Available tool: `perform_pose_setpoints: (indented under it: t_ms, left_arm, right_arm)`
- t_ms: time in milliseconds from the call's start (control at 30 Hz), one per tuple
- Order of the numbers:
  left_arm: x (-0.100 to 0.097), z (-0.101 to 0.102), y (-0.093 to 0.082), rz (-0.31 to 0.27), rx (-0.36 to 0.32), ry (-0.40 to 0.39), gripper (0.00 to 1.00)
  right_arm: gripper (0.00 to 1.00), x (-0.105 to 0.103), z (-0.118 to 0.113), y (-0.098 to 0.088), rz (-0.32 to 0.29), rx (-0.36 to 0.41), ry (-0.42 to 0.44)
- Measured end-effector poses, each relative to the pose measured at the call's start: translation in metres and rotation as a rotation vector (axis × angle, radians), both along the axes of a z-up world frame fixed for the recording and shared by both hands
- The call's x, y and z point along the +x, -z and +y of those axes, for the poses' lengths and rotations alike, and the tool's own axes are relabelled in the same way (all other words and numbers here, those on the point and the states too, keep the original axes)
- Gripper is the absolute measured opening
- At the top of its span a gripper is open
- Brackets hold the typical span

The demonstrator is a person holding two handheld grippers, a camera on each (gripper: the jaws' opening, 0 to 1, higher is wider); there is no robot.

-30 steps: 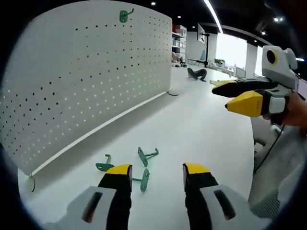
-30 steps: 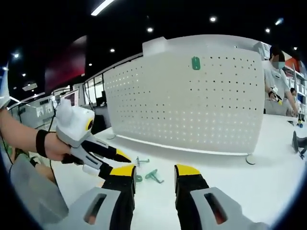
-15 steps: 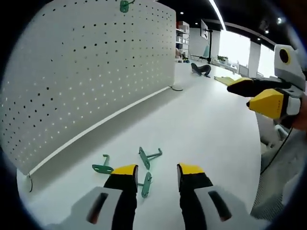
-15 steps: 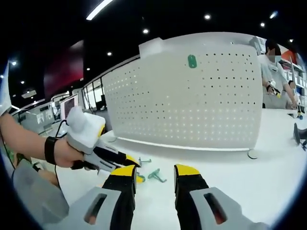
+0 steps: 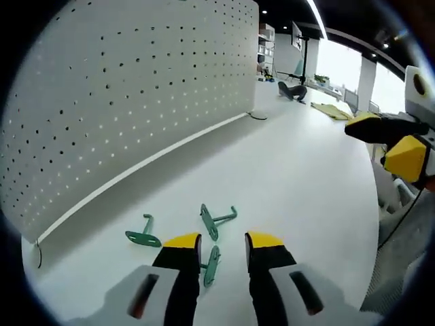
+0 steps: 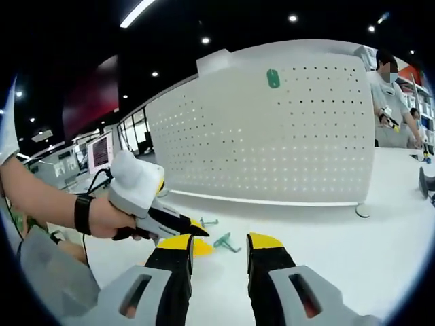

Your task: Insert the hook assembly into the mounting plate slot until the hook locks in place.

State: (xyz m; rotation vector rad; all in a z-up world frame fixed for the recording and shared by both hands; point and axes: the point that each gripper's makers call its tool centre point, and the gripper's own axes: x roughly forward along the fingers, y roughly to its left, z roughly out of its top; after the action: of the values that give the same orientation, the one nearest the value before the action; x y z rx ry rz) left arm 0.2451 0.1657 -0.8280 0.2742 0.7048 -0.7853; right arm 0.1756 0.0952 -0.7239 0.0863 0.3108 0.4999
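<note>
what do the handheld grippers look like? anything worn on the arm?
Both grippers, left gripper and right gripper, have black jaws with yellow tips on pale grey bodies. The left has a white housing, a black cable, and a black band on the wrist holding it.

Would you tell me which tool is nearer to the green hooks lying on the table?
Left. The left tool sits low just above the hooks, one showing between its jaws. The right tool is held off to the side, well above the table.
</note>
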Motion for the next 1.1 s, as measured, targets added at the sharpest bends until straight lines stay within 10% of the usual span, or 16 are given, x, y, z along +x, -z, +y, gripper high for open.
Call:
perform_pose_setpoints:
  t_ms: [1100]
  left_arm:
    - [0.017,-0.006,0.023,0.069,0.025,-0.036,0.11]
  right_arm:
    - [0.30,-0.003,0.000,0.007,0.046,0.041,0.005]
